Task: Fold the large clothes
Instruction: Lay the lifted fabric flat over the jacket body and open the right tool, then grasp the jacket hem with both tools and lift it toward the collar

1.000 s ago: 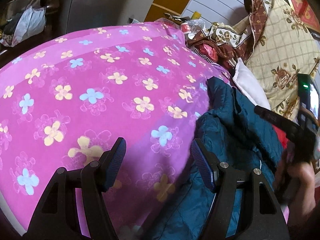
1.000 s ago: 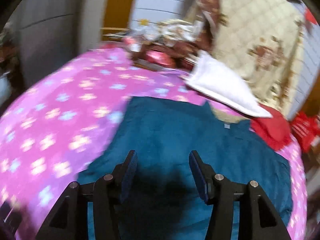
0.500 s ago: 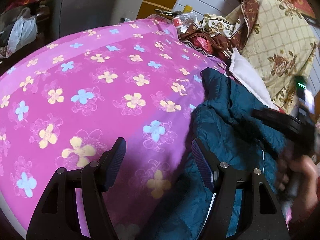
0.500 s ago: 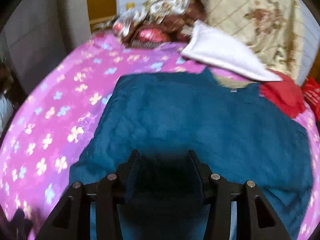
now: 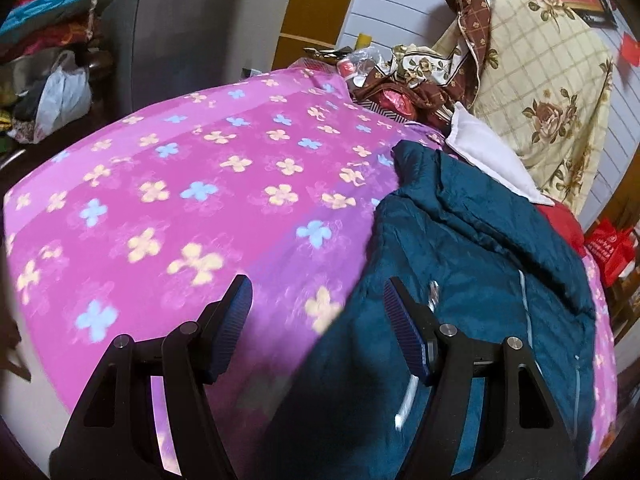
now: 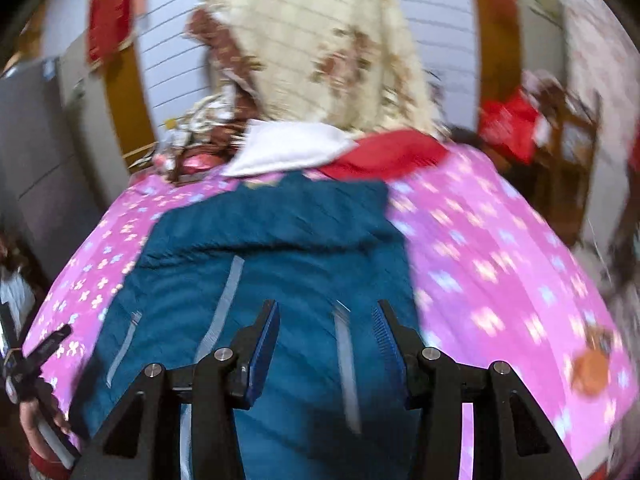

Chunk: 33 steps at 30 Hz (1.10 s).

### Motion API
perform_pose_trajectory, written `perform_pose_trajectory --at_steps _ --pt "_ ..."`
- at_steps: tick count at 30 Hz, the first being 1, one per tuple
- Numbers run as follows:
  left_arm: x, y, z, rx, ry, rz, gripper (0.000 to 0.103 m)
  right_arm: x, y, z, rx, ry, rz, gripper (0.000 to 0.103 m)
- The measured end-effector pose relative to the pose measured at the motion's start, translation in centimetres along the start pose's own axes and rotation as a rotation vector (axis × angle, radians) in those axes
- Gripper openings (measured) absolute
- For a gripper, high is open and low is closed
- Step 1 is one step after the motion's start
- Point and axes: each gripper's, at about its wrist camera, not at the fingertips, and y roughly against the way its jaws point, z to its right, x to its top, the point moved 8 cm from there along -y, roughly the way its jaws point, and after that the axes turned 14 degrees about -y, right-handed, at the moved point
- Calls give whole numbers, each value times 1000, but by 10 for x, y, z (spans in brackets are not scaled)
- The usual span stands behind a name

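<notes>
left gripper (image 5: 318, 320) open, empty | right gripper (image 6: 326, 340) agape, seemingly empty – pink floral bedspread (image 5: 180, 200)

The jacket (image 5: 472, 264) lies on the bedspread (image 5: 180, 200), pillow (image 5: 488, 160) behind it.

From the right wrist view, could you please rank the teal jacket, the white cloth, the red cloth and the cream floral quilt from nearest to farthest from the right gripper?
1. Teal jacket: directly under the right gripper, on the pink bedspread.
2. White cloth and red cloth: side by side just past the jacket's far edge, too close to call.
3. Cream floral quilt: hanging behind them at the wall.
</notes>
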Motion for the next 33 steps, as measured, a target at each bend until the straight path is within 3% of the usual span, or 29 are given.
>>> perform_pose_trajectory --at_steps 2,5,8,12,25,33 --pt "-10 13 -3 -18 9 -13 68 -14 1 43 -25 -88 -30 47" --pt "-18 14 -2 -30 -60 -73 69 -30 -9 94 -23 -208 -82 47" --pt "-24 12 -4 -40 -91 -115 69 -47 -25 124 -6 -249 -153 47" --pt "-32 -1 -3 -90 -108 -185 69 -59 -41 146 -10 -254 -173 47" --pt "-50 -48 20 -356 8 -346 68 -77 -94 152 36 -248 -307 47" --pt "-57 -39 23 -522 109 -358 68 -75 -109 142 92 -286 -369 47"
